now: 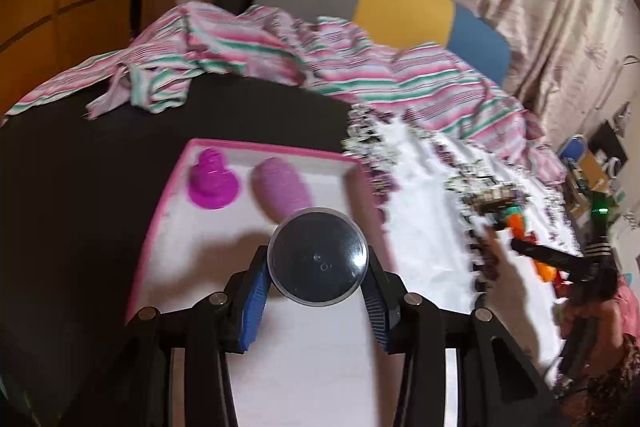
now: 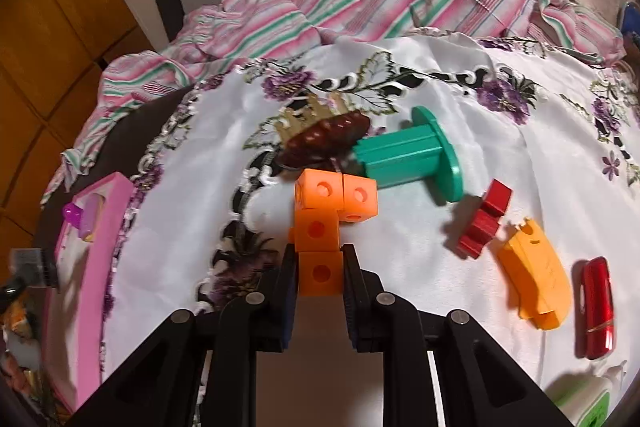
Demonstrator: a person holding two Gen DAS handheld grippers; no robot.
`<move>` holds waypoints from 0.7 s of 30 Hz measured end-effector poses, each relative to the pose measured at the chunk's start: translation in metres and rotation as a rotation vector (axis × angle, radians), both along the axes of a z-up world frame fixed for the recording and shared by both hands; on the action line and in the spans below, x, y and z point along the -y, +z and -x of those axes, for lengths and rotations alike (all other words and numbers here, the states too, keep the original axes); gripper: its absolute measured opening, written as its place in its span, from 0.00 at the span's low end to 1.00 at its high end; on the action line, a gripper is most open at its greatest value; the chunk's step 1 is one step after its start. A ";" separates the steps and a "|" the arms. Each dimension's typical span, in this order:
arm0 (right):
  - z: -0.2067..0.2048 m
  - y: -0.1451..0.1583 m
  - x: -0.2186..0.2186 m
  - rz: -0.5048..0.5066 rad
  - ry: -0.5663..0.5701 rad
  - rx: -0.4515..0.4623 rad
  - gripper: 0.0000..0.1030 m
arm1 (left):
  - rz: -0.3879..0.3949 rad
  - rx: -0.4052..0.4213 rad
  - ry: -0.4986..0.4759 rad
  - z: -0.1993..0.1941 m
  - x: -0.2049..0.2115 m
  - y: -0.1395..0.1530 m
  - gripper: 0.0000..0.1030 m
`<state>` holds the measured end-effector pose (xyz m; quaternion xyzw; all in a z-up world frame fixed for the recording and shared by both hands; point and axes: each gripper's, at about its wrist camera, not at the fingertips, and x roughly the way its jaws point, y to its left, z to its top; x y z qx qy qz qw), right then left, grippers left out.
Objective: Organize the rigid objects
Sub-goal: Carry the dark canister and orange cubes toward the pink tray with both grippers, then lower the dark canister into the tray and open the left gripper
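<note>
Through my left wrist camera, my left gripper (image 1: 318, 277) has its blue-padded fingers (image 1: 254, 301) clamped on a round, clear-rimmed dark plastic disc (image 1: 318, 259), one pad on each side of its rim. I hold it by the edge with its flat face turned toward the lens, so it has no long axis to speak of. It hangs over the white floor of the pink-rimmed shallow tray (image 1: 208, 146), I judge so that it can join the things already sorted there: a magenta plastic bolt-shaped toy (image 1: 212, 181) standing on its wide base, and a pale lilac ribbed oval piece (image 1: 282, 189) lying just beside it. The tray sits on a dark surface next to the white embroidered cloth (image 1: 420, 187).

Through my right wrist camera, my right gripper (image 2: 320, 273) is closed hard on the nearest cube of an orange plastic chain of linked cubes with round holes (image 2: 320, 227). The chain's long axis runs away from me, straight along my fingers, then bends right at the far end. Gripping the end cube should let the whole piece lift clear of the green plastic spool-shaped peg (image 2: 408, 155), which lies on its side near the far cubes with its flange to the right.
</note>
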<state>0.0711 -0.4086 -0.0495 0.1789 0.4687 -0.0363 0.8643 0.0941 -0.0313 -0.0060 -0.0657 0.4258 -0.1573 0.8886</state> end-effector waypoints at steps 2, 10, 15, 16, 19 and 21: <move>0.001 0.001 -0.003 -0.025 0.003 0.009 0.20 | -0.023 -0.010 0.013 -0.006 -0.007 -0.006 0.42; 0.001 0.001 -0.024 -0.037 0.039 0.008 0.20 | -0.135 -0.038 0.057 -0.037 -0.022 -0.022 0.42; 0.001 -0.002 -0.019 -0.034 0.024 -0.001 0.20 | -0.191 -0.053 0.072 -0.055 -0.027 -0.032 0.42; 0.000 -0.002 -0.019 -0.031 0.023 -0.003 0.20 | -0.200 -0.060 0.077 -0.059 -0.027 -0.034 0.42; -0.001 -0.004 -0.020 -0.022 0.026 -0.013 0.20 | -0.191 -0.057 0.086 -0.066 -0.030 -0.036 0.43; -0.002 -0.006 -0.022 -0.011 0.035 -0.020 0.20 | -0.167 -0.060 0.097 -0.067 -0.032 -0.035 0.43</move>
